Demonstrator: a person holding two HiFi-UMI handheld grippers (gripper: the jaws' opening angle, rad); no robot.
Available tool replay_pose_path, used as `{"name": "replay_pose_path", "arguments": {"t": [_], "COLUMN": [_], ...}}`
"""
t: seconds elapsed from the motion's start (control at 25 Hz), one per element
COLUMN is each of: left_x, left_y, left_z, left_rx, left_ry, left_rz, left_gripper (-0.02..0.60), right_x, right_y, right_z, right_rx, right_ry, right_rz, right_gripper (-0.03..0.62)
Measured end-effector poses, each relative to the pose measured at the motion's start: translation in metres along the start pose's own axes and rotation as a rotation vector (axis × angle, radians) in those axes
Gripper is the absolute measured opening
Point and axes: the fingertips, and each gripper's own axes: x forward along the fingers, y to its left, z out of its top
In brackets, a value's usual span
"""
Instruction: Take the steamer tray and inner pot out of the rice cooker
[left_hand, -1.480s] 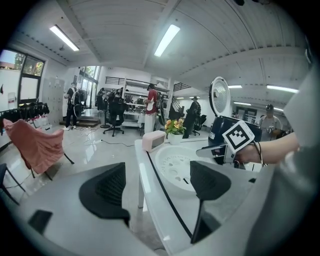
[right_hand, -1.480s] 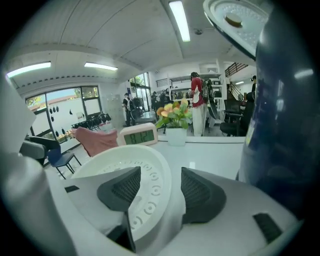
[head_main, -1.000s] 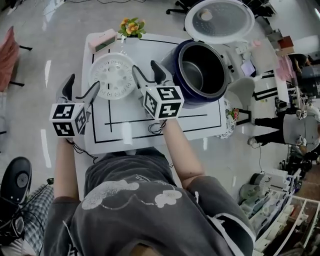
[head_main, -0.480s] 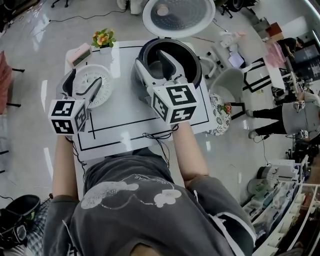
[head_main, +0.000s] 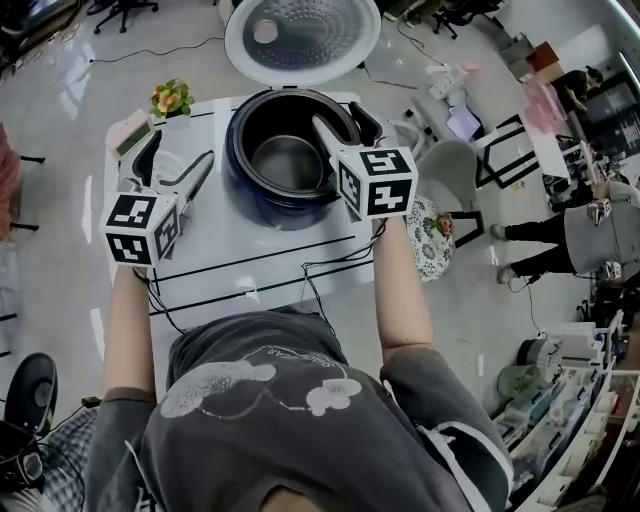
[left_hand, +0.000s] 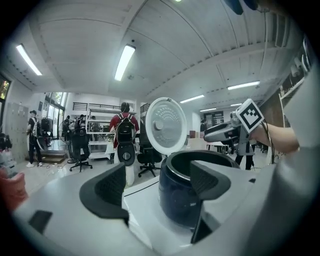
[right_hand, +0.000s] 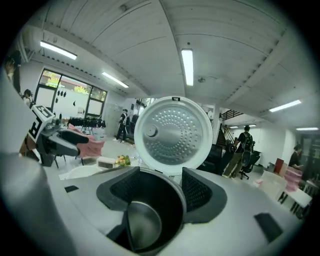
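Observation:
The dark blue rice cooker (head_main: 262, 205) stands at the table's far middle with its white lid (head_main: 300, 35) up. The metal inner pot (head_main: 285, 162) sits inside it. My right gripper (head_main: 340, 117) is open and straddles the cooker's right rim; in the right gripper view (right_hand: 160, 192) one jaw hangs over the pot (right_hand: 142, 225) and the other is outside the rim, neither pressing. My left gripper (head_main: 175, 165) is open and empty at the cooker's left, with the cooker (left_hand: 187, 195) ahead between its jaws (left_hand: 157, 185). The white steamer tray (head_main: 168, 158) lies under it, mostly hidden.
A pink box (head_main: 130, 130) and a small flower pot (head_main: 170, 97) sit at the table's far left corner. A black cable (head_main: 320, 275) runs over the near table edge. Office chairs and standing people (left_hand: 125, 132) fill the room behind.
Both grippers have moved forward and up: the right one from over the table to the cooker's right rim, the left one to the cooker's left side. Both jaws stayed open.

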Motion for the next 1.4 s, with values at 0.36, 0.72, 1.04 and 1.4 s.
{"name": "replay_pose_path", "arguments": {"t": [0.36, 0.72, 1.04, 1.4], "left_x": [0.044, 0.058, 0.067, 0.07], "left_y": [-0.021, -0.032, -0.036, -0.033], "left_z": [0.01, 0.012, 0.005, 0.0], "left_rx": [0.003, -0.002, -0.016, -0.02], "left_ry": [0.007, 0.046, 0.061, 0.068], "left_rz": [0.056, 0.107, 0.143, 0.161], "left_gripper": [0.397, 0.397, 0.397, 0.397], "right_x": [0.051, 0.08, 0.102, 0.107], "right_y": [-0.038, -0.043, -0.046, -0.053], "right_z": [-0.064, -0.086, -0.109, -0.109], "right_rx": [-0.112, -0.325, -0.505, -0.547], "right_ry": [0.21, 0.361, 0.522, 0.552], "right_rz": [0.144, 0.229, 0.235, 0.185], "right_gripper": [0.278, 0.276, 0.257, 0.221]}}
